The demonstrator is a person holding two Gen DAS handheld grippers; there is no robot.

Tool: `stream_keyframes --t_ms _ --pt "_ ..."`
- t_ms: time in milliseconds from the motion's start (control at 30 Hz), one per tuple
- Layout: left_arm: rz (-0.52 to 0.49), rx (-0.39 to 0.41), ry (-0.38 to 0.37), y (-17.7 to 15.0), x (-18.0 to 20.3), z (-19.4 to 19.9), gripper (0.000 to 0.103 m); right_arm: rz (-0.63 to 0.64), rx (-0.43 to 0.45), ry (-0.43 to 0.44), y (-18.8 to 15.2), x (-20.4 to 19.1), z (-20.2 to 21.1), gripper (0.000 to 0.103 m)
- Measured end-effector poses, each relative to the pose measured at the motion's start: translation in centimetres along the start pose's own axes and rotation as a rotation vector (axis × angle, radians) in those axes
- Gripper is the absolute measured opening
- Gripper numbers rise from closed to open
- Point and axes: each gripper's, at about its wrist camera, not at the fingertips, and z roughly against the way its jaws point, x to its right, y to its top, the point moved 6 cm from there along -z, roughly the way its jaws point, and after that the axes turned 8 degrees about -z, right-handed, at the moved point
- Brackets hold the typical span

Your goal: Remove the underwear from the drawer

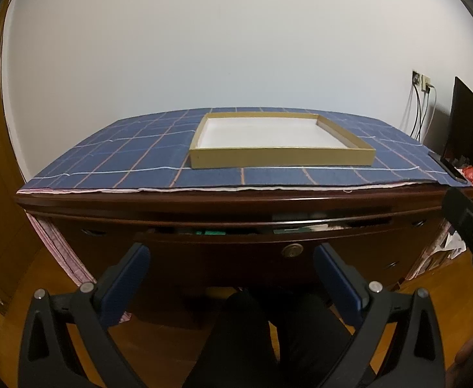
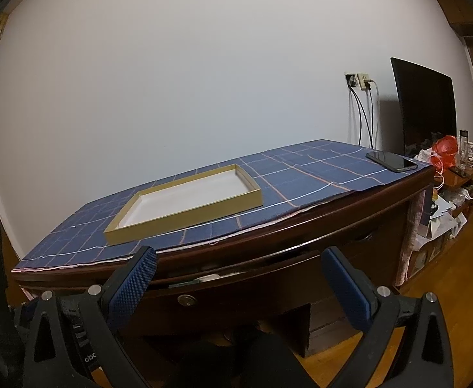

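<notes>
both held wide and empty, left gripper and right gripper, facing the drawer that is only a crack open, likely to pull it; underwear not identifiable inside; tray waiting on top.

Your left wrist camera sits low, just in front of the dark wooden desk, looking square at its front edge and the slightly open top drawer, close in. Your right wrist camera looks from further to the right and a touch higher, angled leftward across the desk, so the top runs off diagonally. Both views share the blue checked cloth on the desk, the shallow tan cardboard tray with a white floor, the black phone at the right end, and the white wall behind.
</notes>
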Motion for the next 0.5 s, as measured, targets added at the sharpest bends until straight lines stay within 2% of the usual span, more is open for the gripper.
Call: stream_keyframes --t_ms 500 --pt "-0.007 -0.003 0.008 -0.51 -0.13 -0.13 0.103 -0.010 -0.008 -0.003 -0.22 0.36 -0.03 0.102"
